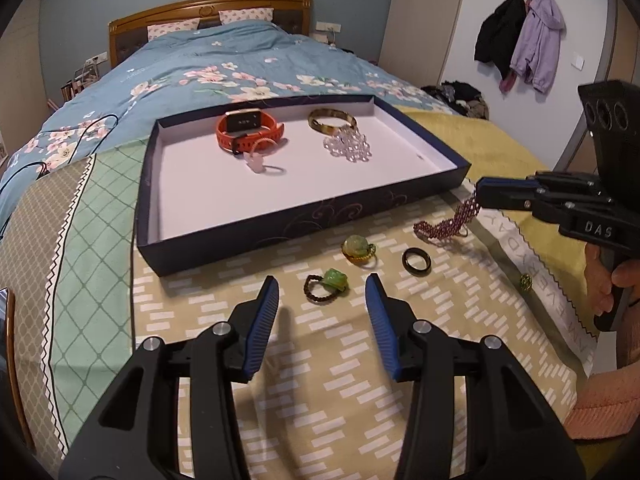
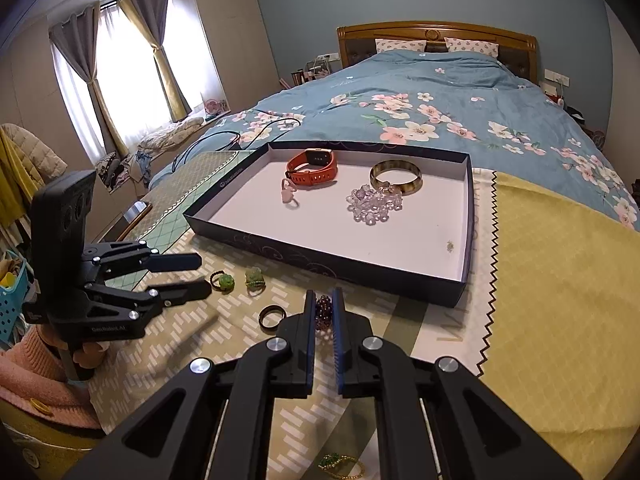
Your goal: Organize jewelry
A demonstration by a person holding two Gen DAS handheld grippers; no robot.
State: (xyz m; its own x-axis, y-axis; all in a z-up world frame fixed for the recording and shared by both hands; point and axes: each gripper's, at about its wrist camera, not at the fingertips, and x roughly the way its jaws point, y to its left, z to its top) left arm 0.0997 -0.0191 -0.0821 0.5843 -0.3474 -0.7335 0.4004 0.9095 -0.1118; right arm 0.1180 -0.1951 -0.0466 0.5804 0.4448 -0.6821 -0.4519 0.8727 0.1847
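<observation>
A dark blue tray (image 1: 256, 227) (image 2: 328, 258) on the bed holds an orange watch (image 1: 250, 130) (image 2: 314, 168), a gold bangle (image 1: 332, 120) (image 2: 396, 176), clear beads (image 1: 348, 145) (image 2: 374, 204) and a pink ring (image 1: 262, 162) (image 2: 289, 194). My right gripper (image 2: 323, 314) (image 1: 478, 196) is shut on a purple bead bracelet (image 1: 450, 222) (image 2: 324, 314), one end lifted, the rest on the cloth. My left gripper (image 1: 322, 298) (image 2: 204, 276) is open over a green bead ring (image 1: 327, 283) (image 2: 222, 282). A green-yellow ring (image 1: 359, 250) (image 2: 255, 278) and a black ring (image 1: 417, 262) (image 2: 272, 317) lie nearby.
A small green-gold piece (image 1: 526, 281) (image 2: 340, 465) lies on the cloth near me. A tiny gold item (image 2: 450, 245) sits in the tray's right corner. A black cable (image 1: 52, 156) (image 2: 224, 140) runs over the floral duvet behind the tray.
</observation>
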